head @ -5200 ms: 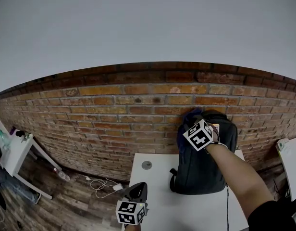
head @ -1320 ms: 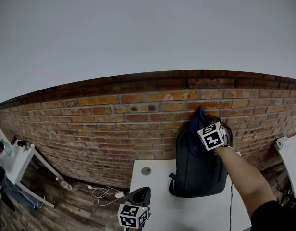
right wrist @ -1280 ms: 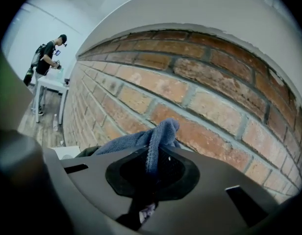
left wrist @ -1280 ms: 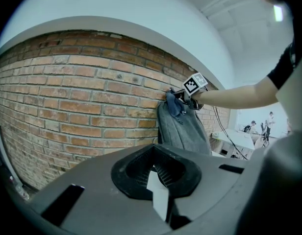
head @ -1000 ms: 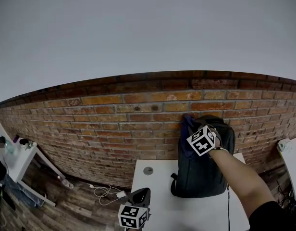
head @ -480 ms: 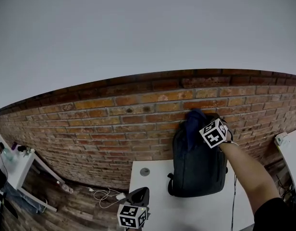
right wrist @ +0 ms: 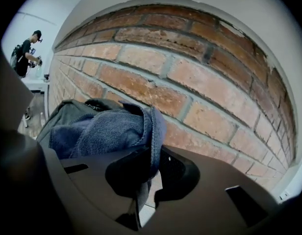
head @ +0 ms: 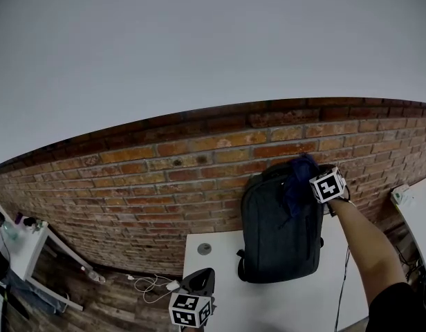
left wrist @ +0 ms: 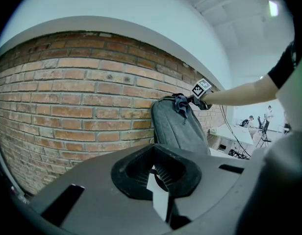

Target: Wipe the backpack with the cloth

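A dark grey backpack stands upright on the white table, leaning against the brick wall; it also shows in the left gripper view as the backpack. My right gripper is at the backpack's top right, shut on a blue cloth that lies against the top of the bag. In the right gripper view the cloth hangs out of the jaws over the backpack. My left gripper is low at the table's near left edge, shut and holding nothing.
A red brick wall runs behind the table. A round grommet sits in the tabletop left of the bag. Cables lie on the wooden floor at left. White tables stand at far left and far right.
My right gripper has carried the cloth from the backpack's upper left across its top to the upper right. The left gripper has stayed in place.
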A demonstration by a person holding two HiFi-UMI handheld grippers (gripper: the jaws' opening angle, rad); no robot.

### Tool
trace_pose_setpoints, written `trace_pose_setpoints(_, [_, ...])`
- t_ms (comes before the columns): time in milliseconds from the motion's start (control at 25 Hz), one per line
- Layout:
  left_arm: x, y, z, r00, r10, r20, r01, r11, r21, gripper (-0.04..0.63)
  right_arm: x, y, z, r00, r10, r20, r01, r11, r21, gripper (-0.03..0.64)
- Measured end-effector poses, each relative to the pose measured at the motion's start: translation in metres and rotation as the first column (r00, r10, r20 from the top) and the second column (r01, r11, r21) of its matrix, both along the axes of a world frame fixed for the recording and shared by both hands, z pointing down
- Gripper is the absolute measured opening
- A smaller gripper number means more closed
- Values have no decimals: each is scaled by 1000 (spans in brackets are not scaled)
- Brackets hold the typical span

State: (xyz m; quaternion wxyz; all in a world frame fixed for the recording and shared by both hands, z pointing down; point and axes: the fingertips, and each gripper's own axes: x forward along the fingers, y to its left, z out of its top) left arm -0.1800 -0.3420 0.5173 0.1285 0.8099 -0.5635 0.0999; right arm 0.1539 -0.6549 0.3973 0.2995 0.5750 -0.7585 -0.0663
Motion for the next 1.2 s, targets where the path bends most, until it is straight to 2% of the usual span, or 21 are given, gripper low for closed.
trace_pose_setpoints(160, [7, -2, -1, 1000, 17, 6, -17, 1000, 1, -13, 15, 2, 4, 1000, 15, -21, -15, 1000, 3, 31])
trace_pose_setpoints(520, [11, -3, -1, 1000, 29, 12, -29, 1000, 0, -12, 45, 7, 40, 996, 65, -65, -70, 996, -64, 31])
trace_pose_setpoints(880, [19, -4, -3, 999, 45, 14, -45, 999, 4, -13, 57, 34, 71, 999, 45, -6, -46, 995, -88, 31])
trace_pose_setpoints(1200, [25, -2, -4, 998, 58, 15, -58, 998, 8, -12, 60, 73, 129, 1000, 18, 8, -16, 985, -169, 31])
